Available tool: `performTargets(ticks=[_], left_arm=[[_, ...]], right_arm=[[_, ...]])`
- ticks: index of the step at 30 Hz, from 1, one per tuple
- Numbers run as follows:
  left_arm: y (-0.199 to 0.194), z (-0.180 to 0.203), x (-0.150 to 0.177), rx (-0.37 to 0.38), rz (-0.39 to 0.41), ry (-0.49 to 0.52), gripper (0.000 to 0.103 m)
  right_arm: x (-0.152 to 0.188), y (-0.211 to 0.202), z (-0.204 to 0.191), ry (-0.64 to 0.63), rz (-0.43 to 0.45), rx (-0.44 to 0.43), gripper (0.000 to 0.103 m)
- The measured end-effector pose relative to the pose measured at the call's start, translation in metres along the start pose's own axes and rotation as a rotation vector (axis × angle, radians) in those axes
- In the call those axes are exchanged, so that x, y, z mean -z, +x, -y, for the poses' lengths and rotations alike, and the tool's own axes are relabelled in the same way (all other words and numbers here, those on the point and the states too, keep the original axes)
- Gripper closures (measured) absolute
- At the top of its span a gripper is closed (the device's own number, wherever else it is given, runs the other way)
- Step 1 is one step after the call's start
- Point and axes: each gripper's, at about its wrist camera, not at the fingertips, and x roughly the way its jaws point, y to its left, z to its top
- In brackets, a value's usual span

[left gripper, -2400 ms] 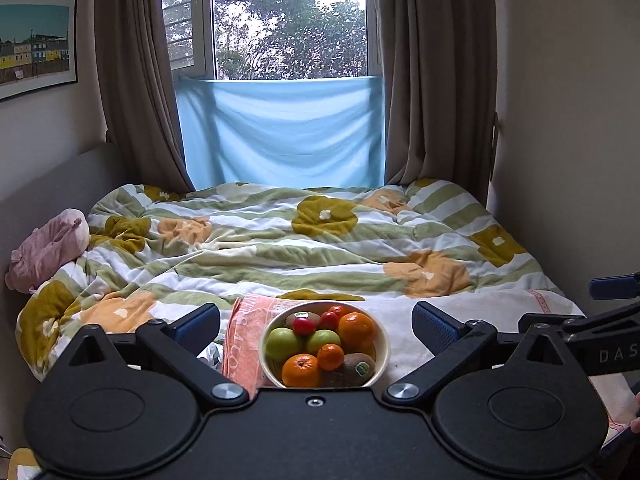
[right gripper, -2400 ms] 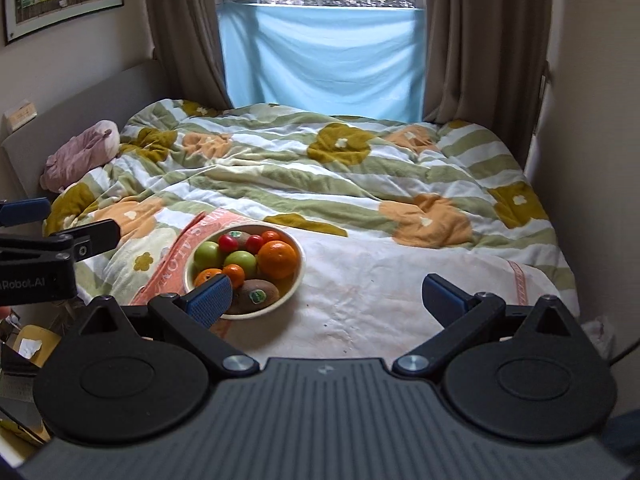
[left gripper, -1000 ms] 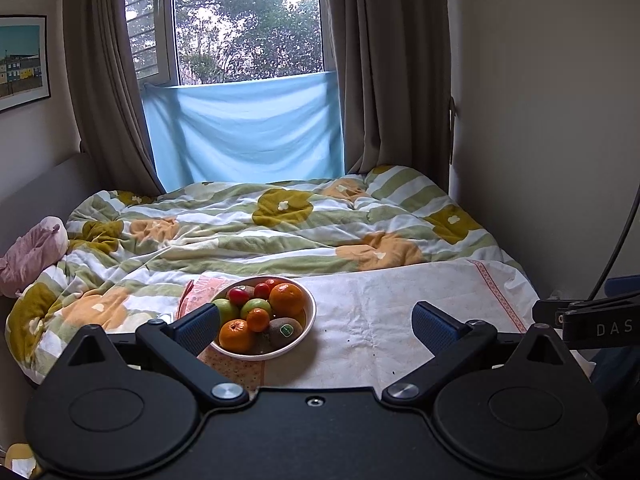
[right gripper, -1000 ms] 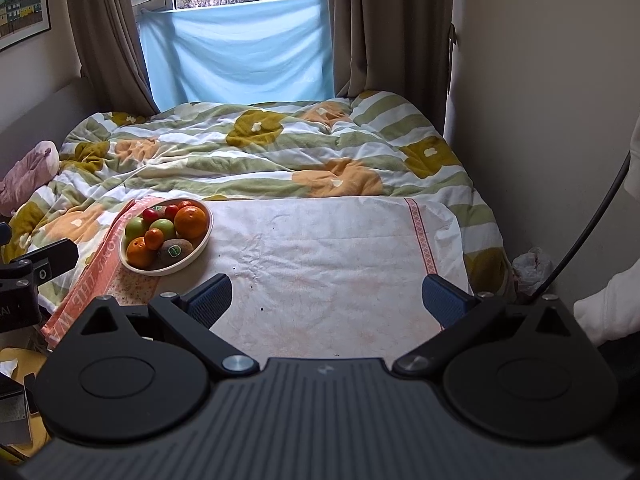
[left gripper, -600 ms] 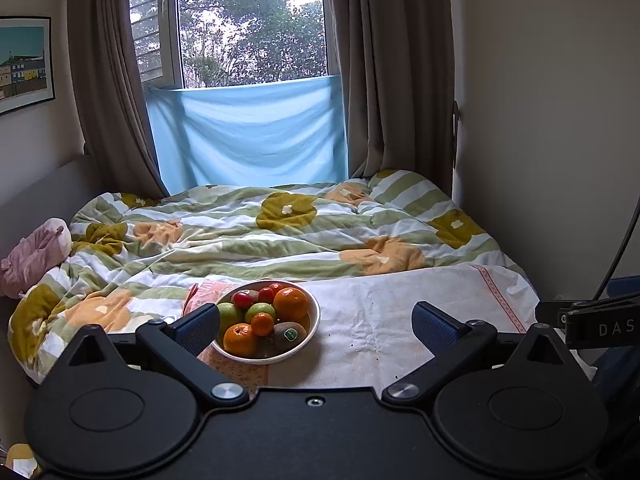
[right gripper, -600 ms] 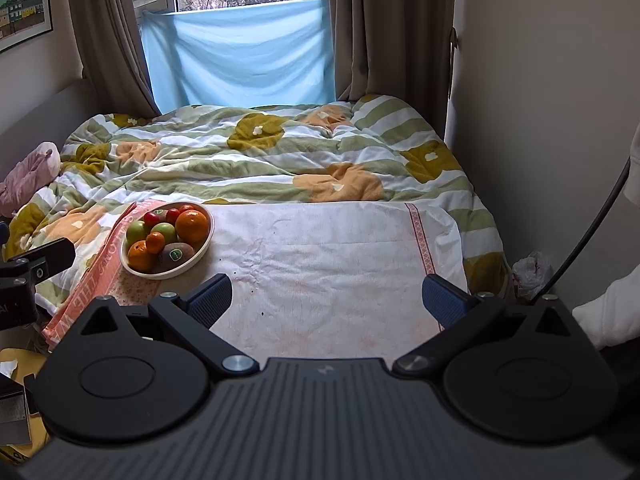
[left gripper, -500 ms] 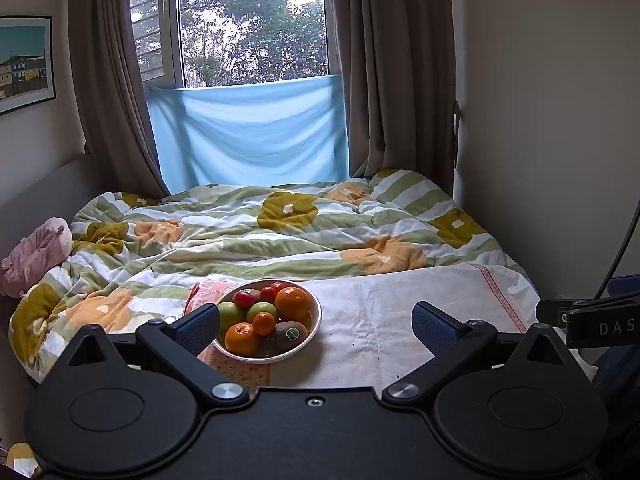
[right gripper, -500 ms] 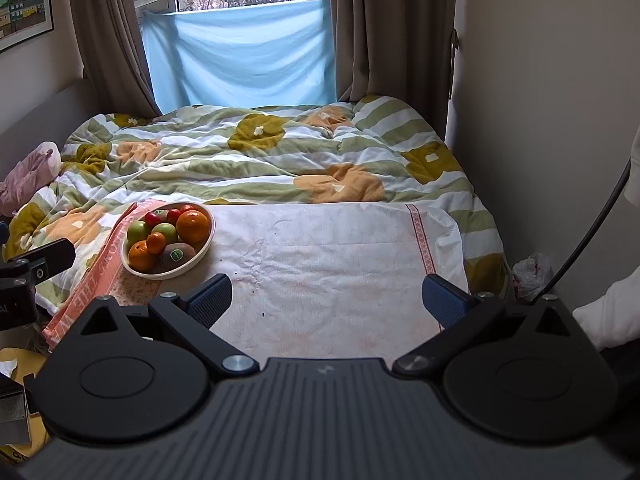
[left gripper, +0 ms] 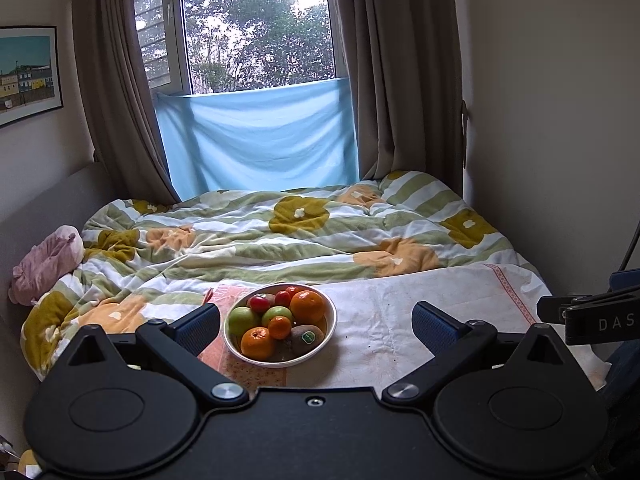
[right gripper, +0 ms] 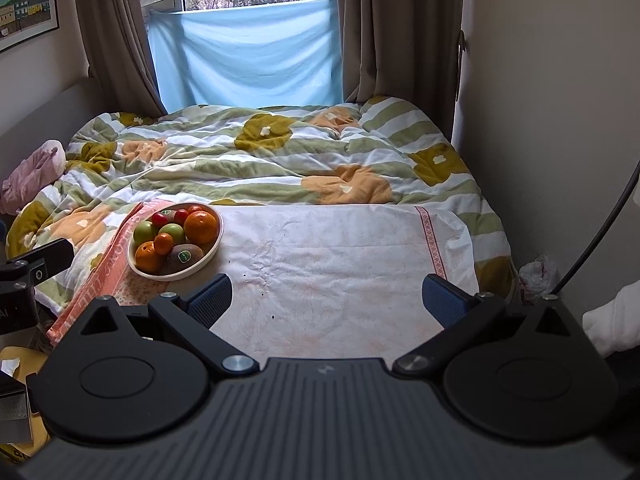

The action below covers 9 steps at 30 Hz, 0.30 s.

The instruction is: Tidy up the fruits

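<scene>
Between left claw (left gripper: 316,322) fingers, beyond: fruit bowl (left gripper: 330,322)

A home bedroom, plainly: bed (right gripper: 460,240) filling the room, covered by a rumpled flower-print duvet (right gripper: 260,152); brown curtains (left gripper: 404,80) framing a window (left gripper: 256,24) onto trees, blue cloth (left gripper: 260,140) hung across its lower part; framed picture (left gripper: 28,72) on the wall; pink plush toy (left gripper: 48,264) at the bed's edge.
</scene>
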Motion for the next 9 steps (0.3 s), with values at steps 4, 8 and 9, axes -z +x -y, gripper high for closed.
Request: performTargets(ticks=[4,8,9], left_arm=[[0.001,-0.003,0.001,0.006,0.004,-0.003,0.0],[0.007,-0.013,0.0,0.056,-0.007,-0.056,0.0],[0.009,-0.015,0.0,0.057,-0.01,-0.06,0.0]], right_arm=[[-0.001,0.001,-0.003,-0.002,0.002,0.002,0.0],[0.0,0.002,-0.004,-0.003,0.002,0.002,0.0],[-0.001,0.002,-0.004,-0.004,0.0,0.004,0.0]])
